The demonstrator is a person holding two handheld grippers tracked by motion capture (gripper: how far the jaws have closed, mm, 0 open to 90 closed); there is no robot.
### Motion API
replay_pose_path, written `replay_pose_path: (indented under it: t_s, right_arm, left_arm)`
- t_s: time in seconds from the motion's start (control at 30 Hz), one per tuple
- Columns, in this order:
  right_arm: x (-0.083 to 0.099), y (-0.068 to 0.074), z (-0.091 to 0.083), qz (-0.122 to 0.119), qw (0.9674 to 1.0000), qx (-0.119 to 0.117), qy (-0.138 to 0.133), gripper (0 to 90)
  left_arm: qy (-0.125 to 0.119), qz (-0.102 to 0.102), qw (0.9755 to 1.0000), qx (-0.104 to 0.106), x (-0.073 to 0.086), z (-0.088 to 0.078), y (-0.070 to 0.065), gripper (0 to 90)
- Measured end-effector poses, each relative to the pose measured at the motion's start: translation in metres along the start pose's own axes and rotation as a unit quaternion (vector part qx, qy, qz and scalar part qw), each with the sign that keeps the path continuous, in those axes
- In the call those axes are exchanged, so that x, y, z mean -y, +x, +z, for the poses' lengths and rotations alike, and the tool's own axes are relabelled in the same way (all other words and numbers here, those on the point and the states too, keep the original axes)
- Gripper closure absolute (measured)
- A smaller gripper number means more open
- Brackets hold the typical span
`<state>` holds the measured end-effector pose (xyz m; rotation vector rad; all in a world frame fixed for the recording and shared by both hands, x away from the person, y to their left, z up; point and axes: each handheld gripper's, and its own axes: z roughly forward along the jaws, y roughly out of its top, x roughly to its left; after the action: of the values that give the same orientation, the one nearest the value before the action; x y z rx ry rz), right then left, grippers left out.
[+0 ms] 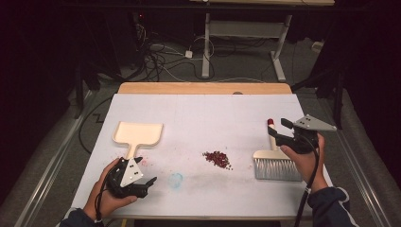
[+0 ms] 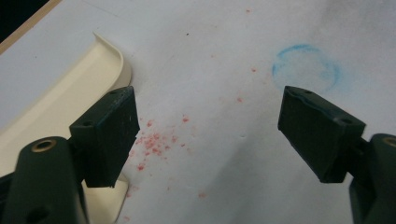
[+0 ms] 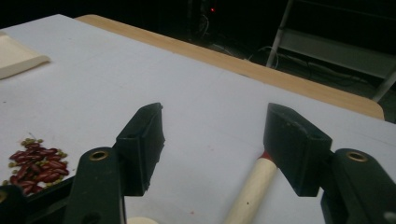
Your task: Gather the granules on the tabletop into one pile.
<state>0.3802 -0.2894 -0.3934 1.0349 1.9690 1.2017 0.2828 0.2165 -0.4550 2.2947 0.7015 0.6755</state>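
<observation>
A cream dustpan [image 1: 138, 134] lies at the left of the white table, its handle toward me; its edge [image 2: 60, 98] shows in the left gripper view. A small heap of red beans [image 1: 217, 159] lies mid-table, also seen as beans [image 3: 37, 164]. A hand brush [image 1: 275, 163] with grey bristles and a cream, red-tipped handle [image 3: 252, 191] lies at the right. My left gripper [image 1: 150, 183] rests low beside the dustpan handle, open and empty [image 2: 208, 128]. My right gripper [image 1: 280, 128] hovers above the brush handle, open [image 3: 215, 149], with nothing between its fingers.
A blue ring mark [image 1: 176, 179] and red specks [image 2: 154, 142] stain the white sheet [image 1: 203, 118]. The wooden table edge [image 1: 203, 88] runs along the far side. Beyond it stand a desk frame [image 1: 246, 42] and floor cables [image 1: 161, 56].
</observation>
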Motion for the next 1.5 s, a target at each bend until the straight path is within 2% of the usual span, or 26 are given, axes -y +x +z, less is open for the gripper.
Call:
replay_pose_path:
  t_s: [0.27,0.37,0.47,0.57,0.7,0.77,0.97,1.07,1.17,1.37,1.5]
  right_arm:
    - [0.006,0.013,-0.021,-0.012,0.9997,0.003,-0.019,29.5]
    - [0.009,0.016,-0.029,-0.011,0.9995,0.018,-0.022,26.2]
    - [0.012,0.018,-0.035,-0.010,0.9993,0.021,-0.029,25.3]
    - [0.014,0.021,-0.042,-0.011,0.9992,0.018,-0.035,23.5]
    - [0.018,0.026,-0.049,-0.030,0.9983,0.008,-0.049,23.2]
    - [0.021,0.027,-0.053,-0.031,0.9981,0.004,-0.053,22.8]
    - [0.031,0.032,-0.063,-0.050,0.9973,0.004,-0.054,21.6]
    - [0.038,0.034,-0.066,-0.047,0.9971,0.000,-0.060,21.6]
    - [0.046,0.039,-0.067,-0.060,0.9970,0.003,-0.048,21.6]
    - [0.070,0.050,-0.063,-0.083,0.9960,-0.008,-0.033,22.4]
    - [0.081,0.056,-0.061,-0.089,0.9956,-0.025,-0.019,22.8]
  left_arm:
    - [-0.001,0.002,1.0000,0.001,-0.002,0.002,0.001,19.5]
    - [-0.001,0.002,1.0000,0.002,-0.003,0.003,0.001,19.5]
    - [0.000,0.002,1.0000,0.002,-0.003,0.003,0.001,19.4]
    - [0.001,0.002,1.0000,0.002,-0.003,0.003,0.001,19.4]
    - [-0.001,-0.001,1.0000,0.003,-0.003,0.003,0.001,19.5]
    - [-0.002,-0.003,1.0000,0.003,-0.002,0.003,0.002,19.5]
    - [-0.003,-0.004,1.0000,0.005,-0.004,0.004,0.003,19.5]
    - [-0.005,-0.004,1.0000,0.006,-0.005,0.005,0.003,19.5]
    - [-0.005,-0.003,1.0000,0.003,-0.006,0.006,0.003,19.4]
    - [-0.008,0.001,1.0000,0.004,-0.007,0.008,0.001,19.5]
    - [-0.009,0.003,0.9999,0.002,-0.007,0.008,0.000,19.4]
